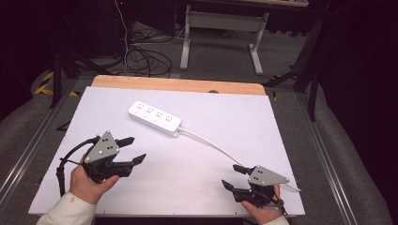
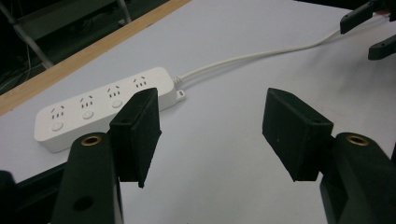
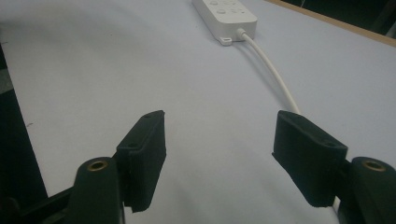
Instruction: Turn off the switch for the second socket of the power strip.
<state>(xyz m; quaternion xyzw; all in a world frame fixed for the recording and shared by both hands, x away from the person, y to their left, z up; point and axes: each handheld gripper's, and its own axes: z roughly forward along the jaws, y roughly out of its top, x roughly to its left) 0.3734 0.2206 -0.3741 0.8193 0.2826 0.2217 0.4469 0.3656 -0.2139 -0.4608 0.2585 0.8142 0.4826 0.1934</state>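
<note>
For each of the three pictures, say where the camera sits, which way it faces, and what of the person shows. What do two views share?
High view: above the person's side, looking forward and down at the table; both hands, left gripper, right gripper.
Left gripper view: rides the left gripper, facing the power strip.
Right gripper view: rides the right gripper, facing along the cord.
Shared: the power strip.

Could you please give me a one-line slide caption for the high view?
Two open hand-held claws, left and right, over a white table with a power strip.
</note>
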